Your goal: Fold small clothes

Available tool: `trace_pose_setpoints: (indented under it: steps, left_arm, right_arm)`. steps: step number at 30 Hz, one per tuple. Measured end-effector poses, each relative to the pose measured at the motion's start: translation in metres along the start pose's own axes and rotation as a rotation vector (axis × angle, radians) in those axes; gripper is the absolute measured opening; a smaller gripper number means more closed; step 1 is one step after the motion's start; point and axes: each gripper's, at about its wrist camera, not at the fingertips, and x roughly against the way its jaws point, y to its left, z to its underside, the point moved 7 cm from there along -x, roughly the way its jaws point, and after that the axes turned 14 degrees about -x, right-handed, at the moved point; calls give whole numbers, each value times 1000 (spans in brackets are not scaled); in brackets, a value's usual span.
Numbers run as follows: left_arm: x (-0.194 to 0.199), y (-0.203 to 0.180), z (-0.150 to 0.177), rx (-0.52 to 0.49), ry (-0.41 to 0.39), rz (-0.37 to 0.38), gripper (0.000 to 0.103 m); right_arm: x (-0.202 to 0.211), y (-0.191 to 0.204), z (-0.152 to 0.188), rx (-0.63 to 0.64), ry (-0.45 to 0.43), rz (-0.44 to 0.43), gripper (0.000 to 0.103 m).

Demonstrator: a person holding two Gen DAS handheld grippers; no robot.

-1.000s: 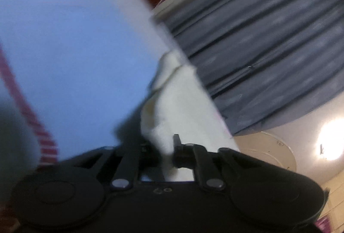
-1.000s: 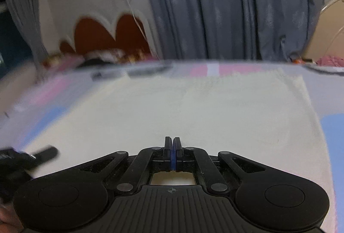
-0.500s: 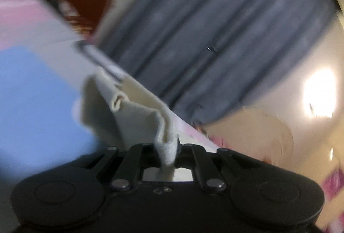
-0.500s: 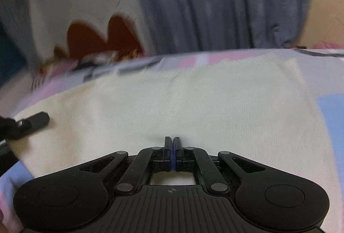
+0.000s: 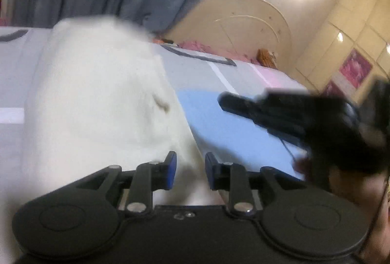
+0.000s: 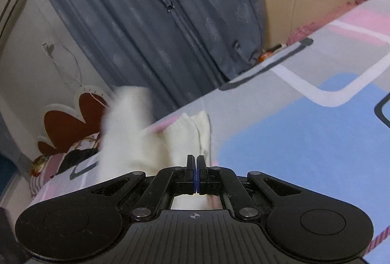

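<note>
while opening, left tongs (image 5: 187,170) straddle, unpressed, the edge of the cream garment (image 5: 102,103) bunched on the bed (image 5: 231,127), right tongs (image 6: 196,174) pinched shut on its other edge, so seemingly mid-fold with flattening and further folds left.
</note>
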Motion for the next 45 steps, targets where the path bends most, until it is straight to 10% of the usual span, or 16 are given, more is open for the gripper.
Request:
trace_pose_setpoints:
  steps: [1, 3, 4, 9, 14, 28, 30, 45]
  left_arm:
    - [13, 5, 1, 8, -33, -2, 39]
    - [39, 31, 1, 57, -97, -59, 55]
    - [51, 49, 0, 83, -130, -105, 56]
    - [61, 131, 4, 174, -132, -265, 55]
    - [38, 153, 19, 181, -49, -257, 53]
    - [46, 157, 28, 134, 15, -283, 52]
    - [47, 154, 25, 124, 10, -283, 51]
    - [20, 126, 13, 40, 51, -277, 48]
  right_arm:
    - [1, 1, -1, 2, 6, -5, 3]
    - [3, 3, -3, 6, -1, -20, 64]
    - [6, 7, -1, 13, -14, -38, 71]
    - [-20, 31, 18, 71, 67, -102, 43]
    - [-59, 39, 36, 121, 148, -55, 43]
    - [-83, 36, 45, 153, 218, -33, 43]
    - [-82, 39, 48, 202, 214, -27, 12]
    - [-67, 10, 36, 215, 176, 3, 10]
